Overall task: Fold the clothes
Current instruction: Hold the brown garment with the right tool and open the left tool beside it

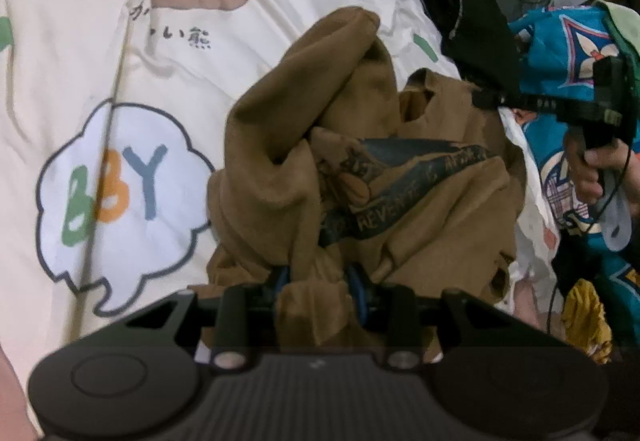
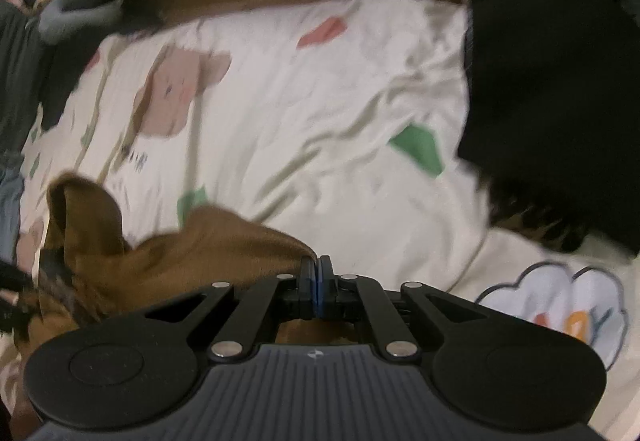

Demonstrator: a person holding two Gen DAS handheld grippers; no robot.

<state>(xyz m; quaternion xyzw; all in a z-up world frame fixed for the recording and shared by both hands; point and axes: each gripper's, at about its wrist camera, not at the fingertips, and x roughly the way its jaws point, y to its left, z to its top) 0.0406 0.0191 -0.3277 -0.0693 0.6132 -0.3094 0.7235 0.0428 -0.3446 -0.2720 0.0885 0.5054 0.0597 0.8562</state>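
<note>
Left wrist view: the left tongs pinch a bunch of the brown shirt so it can lift off the bed. The right tongs are clenched on the shirt's edge, ready to pull it flat.

black left gripper, blue pads; silver screws; ribbed grey housing

A bed under a cream bear-print cover carries a crumpled brown shirt at centre, a black garment at two o'clock, teal clothes at three.
</note>
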